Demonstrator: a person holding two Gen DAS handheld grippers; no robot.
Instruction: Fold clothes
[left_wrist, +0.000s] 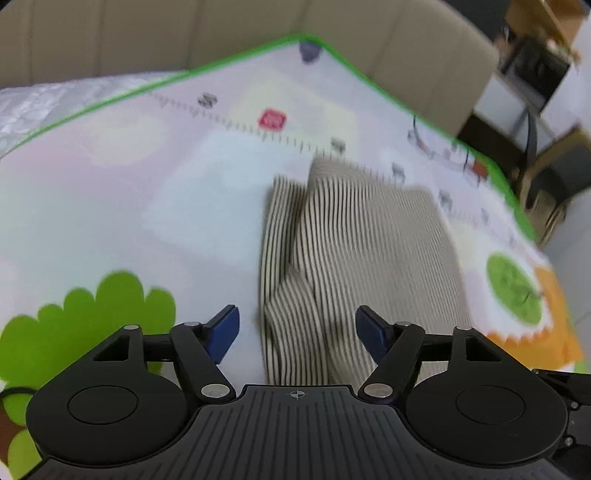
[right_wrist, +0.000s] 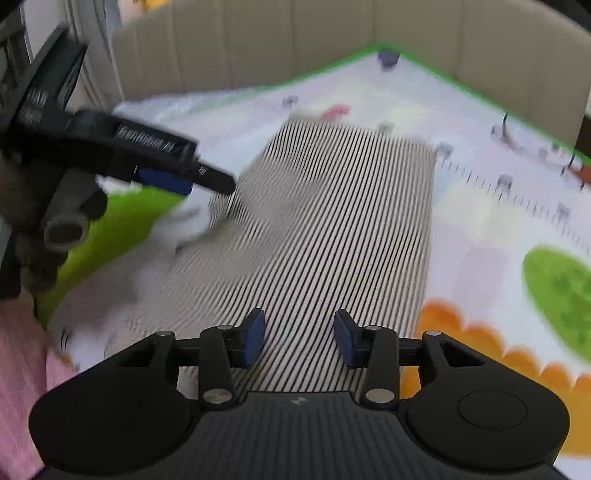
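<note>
Striped garment (right_wrist: 325, 221) on printed mat (right_wrist: 480, 229), no legible writing; left claw (left_wrist: 297, 332) and right claw (right_wrist: 299, 338) both agape, empty.

It was a home, likely a living room. A children's play mat (left_wrist: 122, 192) with a green border, printed cartoon trees and a toy railway lay before a beige upholstered sofa (right_wrist: 280, 44). A wooden shelf unit (left_wrist: 535, 70) stood beside it.
</note>
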